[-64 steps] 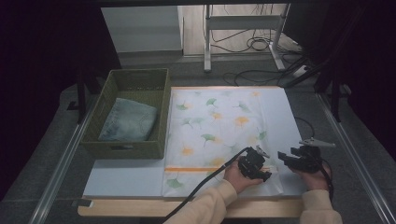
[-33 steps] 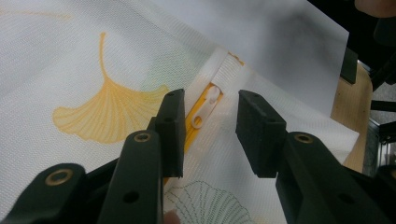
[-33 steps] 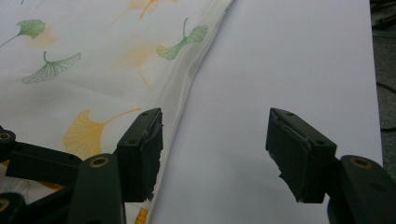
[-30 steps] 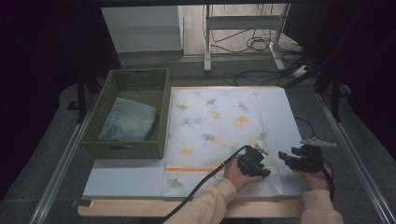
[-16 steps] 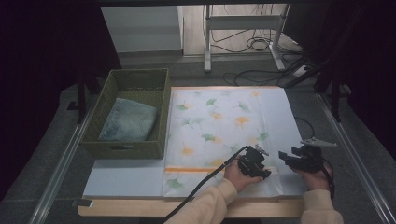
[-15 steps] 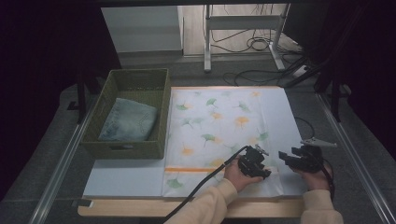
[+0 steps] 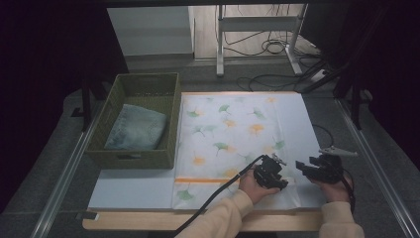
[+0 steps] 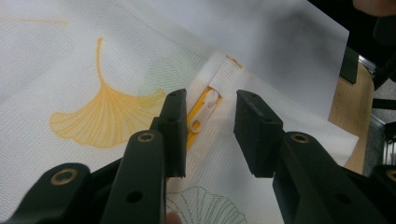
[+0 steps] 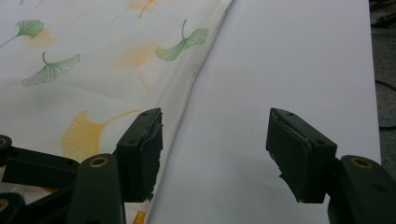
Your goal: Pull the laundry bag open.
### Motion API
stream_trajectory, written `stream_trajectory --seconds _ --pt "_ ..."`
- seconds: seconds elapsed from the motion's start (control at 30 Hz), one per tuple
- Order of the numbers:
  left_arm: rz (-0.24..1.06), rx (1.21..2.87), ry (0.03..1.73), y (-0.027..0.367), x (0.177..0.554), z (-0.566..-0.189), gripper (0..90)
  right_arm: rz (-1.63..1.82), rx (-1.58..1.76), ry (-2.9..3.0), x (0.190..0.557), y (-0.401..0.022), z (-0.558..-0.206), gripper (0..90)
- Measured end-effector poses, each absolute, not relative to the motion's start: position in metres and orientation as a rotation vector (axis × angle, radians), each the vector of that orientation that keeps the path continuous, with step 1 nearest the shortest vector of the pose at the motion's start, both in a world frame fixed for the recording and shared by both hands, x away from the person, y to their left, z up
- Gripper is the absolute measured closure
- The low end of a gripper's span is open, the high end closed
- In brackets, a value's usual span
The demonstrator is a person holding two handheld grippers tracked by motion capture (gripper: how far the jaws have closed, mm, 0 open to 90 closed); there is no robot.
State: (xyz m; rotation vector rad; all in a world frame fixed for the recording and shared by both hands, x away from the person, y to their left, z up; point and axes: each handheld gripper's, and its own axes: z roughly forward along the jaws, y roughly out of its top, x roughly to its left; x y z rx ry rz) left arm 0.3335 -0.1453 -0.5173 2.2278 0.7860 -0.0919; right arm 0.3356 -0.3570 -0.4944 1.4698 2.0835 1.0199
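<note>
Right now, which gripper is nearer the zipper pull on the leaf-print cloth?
Left. The left gripper has the white zipper pull between its open jaws; the right gripper hovers open at the cloth's side edge, over the white sheet.

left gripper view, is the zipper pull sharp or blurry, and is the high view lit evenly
Left gripper view: the zipper pull is fairly sharp, the near jaws softer. High view: light falls on the leaf-print cloth and basket, while the surroundings sink into darkness.
</note>
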Motion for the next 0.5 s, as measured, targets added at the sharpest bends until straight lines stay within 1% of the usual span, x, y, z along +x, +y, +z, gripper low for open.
stream_trajectory --seconds 0.17,0.5 --pt "-0.09 2.228 0.79 -0.1456 0.3336 -0.5176 66.3 1.018 1.468 2.085 0.3355 -0.357 -0.4945 36.6" --pt "-0.09 2.224 0.79 -0.1451 0.333 -0.5156 66.4 1.012 1.482 2.073 0.3355 -0.3593 -0.4946 36.6"
